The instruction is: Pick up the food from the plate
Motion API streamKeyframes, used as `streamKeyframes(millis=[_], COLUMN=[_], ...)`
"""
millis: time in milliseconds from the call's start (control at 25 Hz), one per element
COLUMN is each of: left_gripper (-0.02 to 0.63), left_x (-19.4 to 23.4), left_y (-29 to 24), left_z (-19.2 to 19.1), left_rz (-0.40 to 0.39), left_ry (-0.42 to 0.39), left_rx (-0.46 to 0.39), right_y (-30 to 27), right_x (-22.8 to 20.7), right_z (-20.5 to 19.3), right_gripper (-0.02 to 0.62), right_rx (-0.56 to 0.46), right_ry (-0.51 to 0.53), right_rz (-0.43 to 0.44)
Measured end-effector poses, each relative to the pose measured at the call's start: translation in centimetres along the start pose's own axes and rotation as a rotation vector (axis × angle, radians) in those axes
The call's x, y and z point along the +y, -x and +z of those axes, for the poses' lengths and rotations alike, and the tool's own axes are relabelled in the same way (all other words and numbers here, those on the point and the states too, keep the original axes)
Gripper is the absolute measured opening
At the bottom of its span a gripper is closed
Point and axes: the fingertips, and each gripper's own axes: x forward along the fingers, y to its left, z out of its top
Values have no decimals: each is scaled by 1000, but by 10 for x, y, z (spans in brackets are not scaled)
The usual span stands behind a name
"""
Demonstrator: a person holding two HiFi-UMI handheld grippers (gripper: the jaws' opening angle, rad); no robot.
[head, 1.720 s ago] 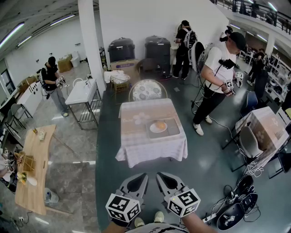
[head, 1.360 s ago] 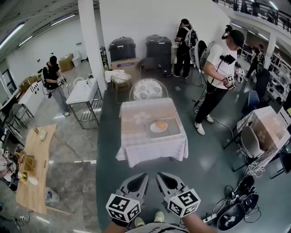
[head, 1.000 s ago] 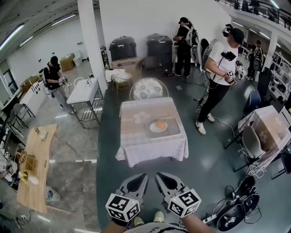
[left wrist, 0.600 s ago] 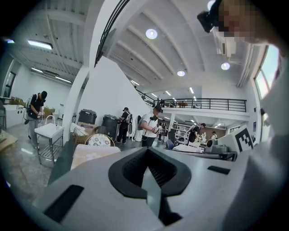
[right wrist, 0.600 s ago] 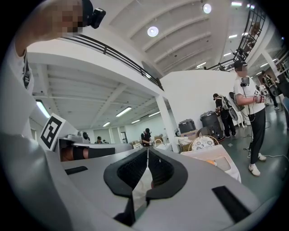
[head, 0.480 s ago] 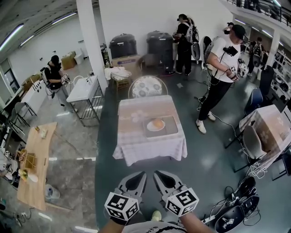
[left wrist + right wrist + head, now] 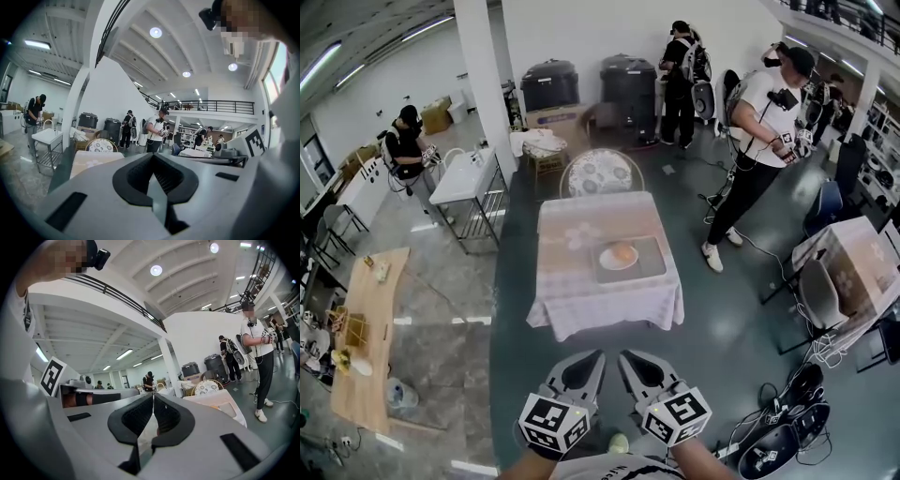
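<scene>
An orange, roundish piece of food (image 7: 623, 251) lies on a white plate (image 7: 610, 261). The plate rests on a grey tray (image 7: 649, 266) on a cloth-covered table (image 7: 581, 291) in the middle of the room, well ahead of me. My left gripper (image 7: 592, 360) and right gripper (image 7: 628, 360) are held low and side by side, near my body and far short of the table. Both are shut and hold nothing. In the left gripper view the closed left gripper (image 7: 153, 158) points past the table (image 7: 91, 160). In the right gripper view the right gripper (image 7: 153, 397) is closed too, with the table (image 7: 224, 409) to its right.
A round-backed chair (image 7: 600, 173) stands behind the table. A person in a white shirt (image 7: 764, 122) stands to the table's right, with others further back. A steel table (image 7: 464, 183) and a wooden bench (image 7: 366, 319) are on the left. A covered table (image 7: 848, 258), a chair (image 7: 820, 295) and floor cables (image 7: 778, 441) are on the right.
The view has shifted slightly, and the table now sits a little higher and further left in frame. The person in white has shifted position. Both grippers stay shut and side by side.
</scene>
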Motion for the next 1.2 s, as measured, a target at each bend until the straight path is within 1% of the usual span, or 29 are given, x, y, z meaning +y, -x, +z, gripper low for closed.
streamKeyframes(millis=[280, 560, 760, 960, 1200], left_gripper=[5, 5, 5, 5, 5], left_x=[43, 116, 158, 187, 202], left_y=[-42, -94, -131, -168, -202], left_z=[9, 24, 31, 35, 34], left_rz=[-25, -45, -91, -133, -154], left_ry=[-19, -18, -19, -16, -10], left_rx=[-1, 10, 31, 56, 72], right_y=[-51, -132, -184, -216, -235], right_x=[-33, -65, -92, -118, -148], right_z=[3, 10, 16, 20, 25], right_gripper=[15, 15, 15, 15, 15], right_rx=[18, 38, 44, 56, 73], right_ry=[5, 10, 7, 5, 11], right_rz=[-39, -70, -121, -172, -205])
